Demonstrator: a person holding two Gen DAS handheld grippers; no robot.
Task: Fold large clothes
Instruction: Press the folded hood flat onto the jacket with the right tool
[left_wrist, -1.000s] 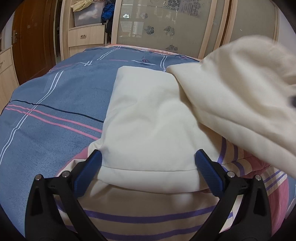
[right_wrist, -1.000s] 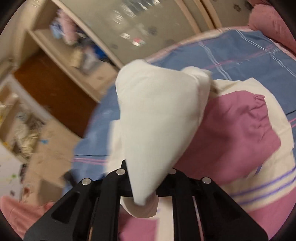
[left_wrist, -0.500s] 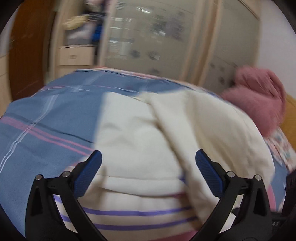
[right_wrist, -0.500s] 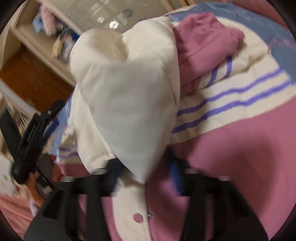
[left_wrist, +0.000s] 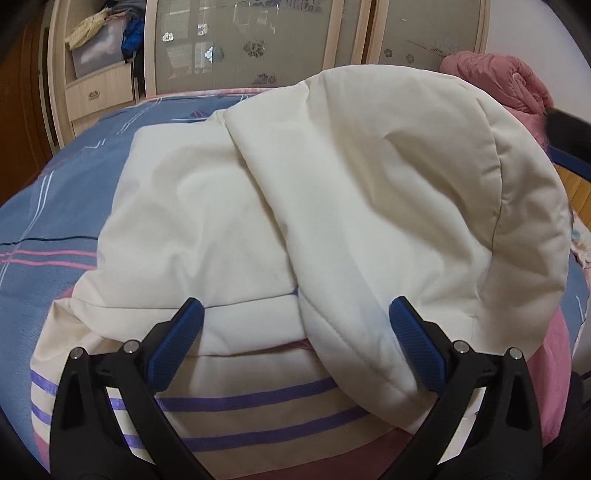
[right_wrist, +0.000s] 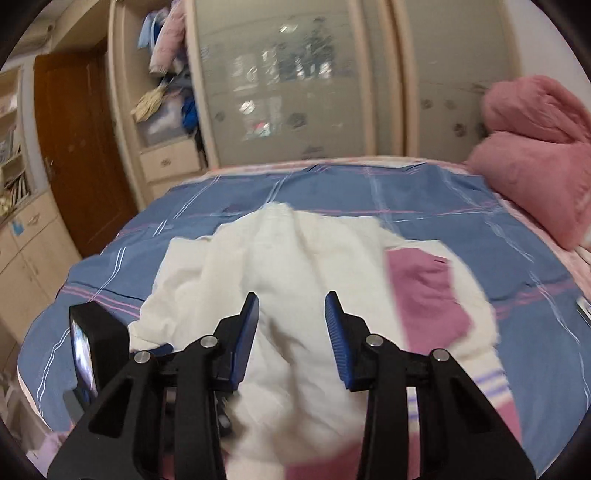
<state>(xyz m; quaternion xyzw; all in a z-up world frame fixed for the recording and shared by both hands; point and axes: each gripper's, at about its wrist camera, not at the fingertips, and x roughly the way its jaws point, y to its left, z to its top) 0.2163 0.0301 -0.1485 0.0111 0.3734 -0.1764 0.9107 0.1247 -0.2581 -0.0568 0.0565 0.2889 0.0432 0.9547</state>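
sleeves crossed on the jacket, both claws empty

jacket (left_wrist: 258, 373) lies spread on the bed (left_wrist: 55, 206), cream with purple stripes and a pink lower part, close under both cameras. its two cream sleeves are laid inward over the body: the left sleeve (left_wrist: 192, 229) lies flat, and the right sleeve (left_wrist: 388, 206) rests across it, puffed and rounded, its cuff end hanging near the viewer. judged from this, the sleeves are brought in so the body becomes a narrow block ready for a lengthwise fold.

left claw (left_wrist: 295, 343) hovers just over the sleeves with its jaws spread wide and nothing between them. right claw (right_wrist: 291, 332) stands over the jacket with jaws parted less widely, also holding nothing; the cloth below it is blurred. both being empty suits a moment between grips, likely before taking the hem.

storage stands behind the bed. an open shelf (left_wrist: 99, 48) beside the frosted wardrobe doors (left_wrist: 251, 40) holds a clear bin with loose clothes piled on and beside it, yellowish and blue pieces among them; a drawer (left_wrist: 99, 94) sits under it, shut. a pink quilt (right_wrist: 535, 155) is heaped at the right end of the bed, well apart from the jacket.
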